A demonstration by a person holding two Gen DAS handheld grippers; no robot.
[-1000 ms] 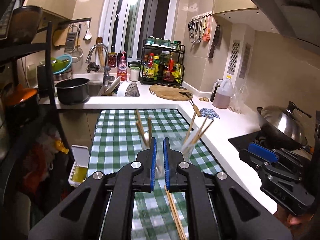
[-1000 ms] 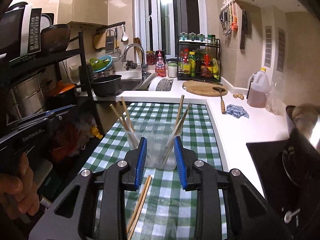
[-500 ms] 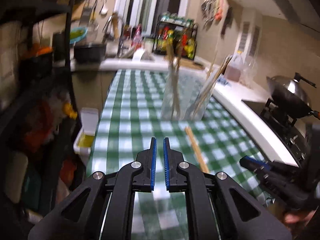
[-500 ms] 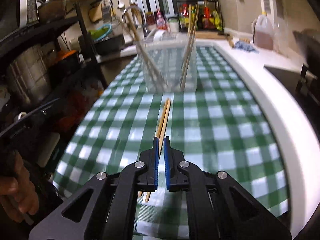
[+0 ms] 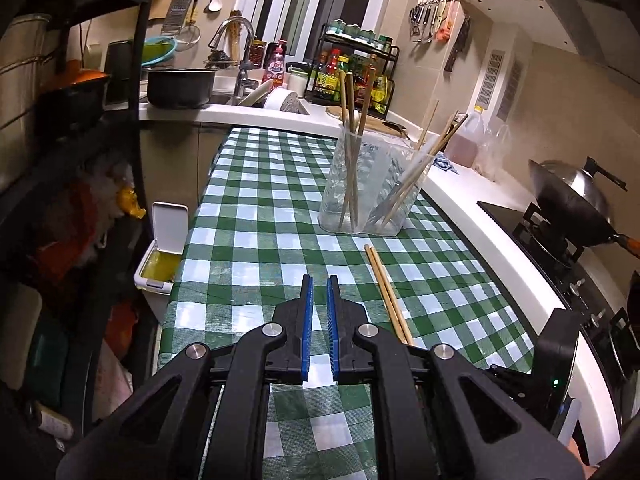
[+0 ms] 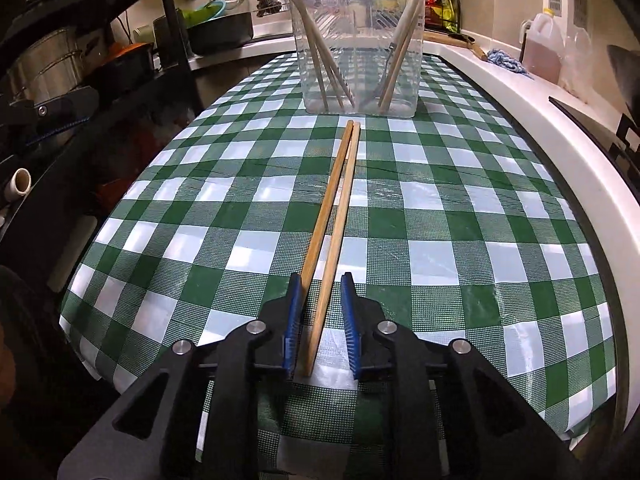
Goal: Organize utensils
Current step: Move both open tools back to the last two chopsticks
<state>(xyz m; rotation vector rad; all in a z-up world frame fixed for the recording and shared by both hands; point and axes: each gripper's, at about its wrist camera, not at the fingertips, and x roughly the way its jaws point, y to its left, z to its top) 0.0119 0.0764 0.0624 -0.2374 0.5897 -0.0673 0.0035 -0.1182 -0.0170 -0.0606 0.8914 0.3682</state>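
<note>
Two wooden chopsticks (image 6: 334, 204) lie side by side on the green checked tablecloth (image 6: 460, 216), pointing at a clear plastic holder (image 6: 358, 56) with several chopsticks standing in it. My right gripper (image 6: 319, 280) is low over the cloth, open, its blue pads on either side of the chopsticks' near ends. My left gripper (image 5: 318, 282) hovers above the cloth, jaws nearly closed and empty; the pair of chopsticks (image 5: 386, 292) lies just to its right and the holder (image 5: 372, 188) stands further ahead.
A white counter (image 5: 480, 216) runs along the right, with a wok on a stove (image 5: 572, 200). A black shelf rack (image 5: 60, 160) stands at the left. A sink, a pot and a spice rack (image 5: 352, 72) are at the back.
My right gripper has dropped to the near ends of the lying chopsticks and opened around them. My left gripper has risen and pulled back a little, still shut.
</note>
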